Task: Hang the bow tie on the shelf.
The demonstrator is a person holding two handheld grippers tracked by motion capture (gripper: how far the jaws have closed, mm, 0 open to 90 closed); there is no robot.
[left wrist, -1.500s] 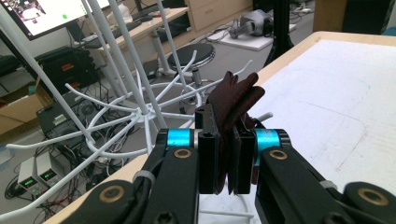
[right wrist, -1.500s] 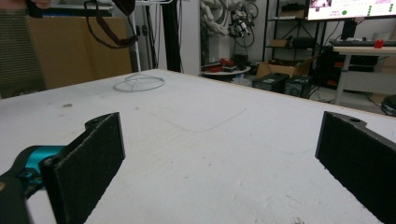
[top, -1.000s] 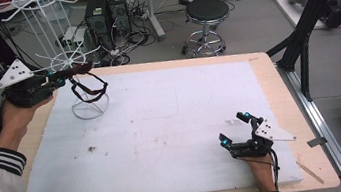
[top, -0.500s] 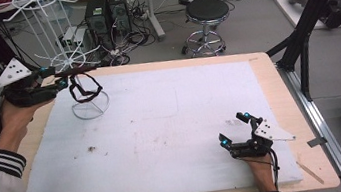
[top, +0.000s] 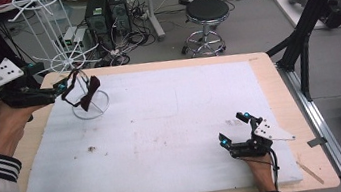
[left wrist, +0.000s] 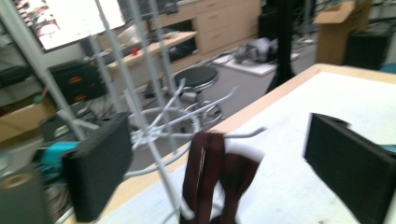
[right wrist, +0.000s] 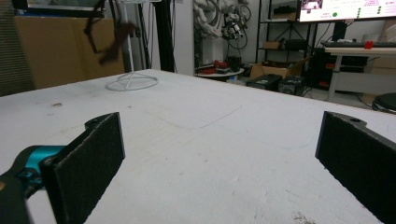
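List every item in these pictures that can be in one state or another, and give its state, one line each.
Left tongs: open, jaws just opened, pads either side of the strap without pressing it.
Right tongs: open, nothing between them, low over the table.
Dark red strap: hanging from a wire hook.
White wire rack: upright at the table's far left corner.

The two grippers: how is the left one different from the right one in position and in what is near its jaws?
The left gripper is raised at the table's far corner, beside the white wire rack; the right gripper rests low on the white mat. A dark red strap hangs from a rack hook between the left jaws, which have just been opening; nothing lies between the right jaws. Both are open.
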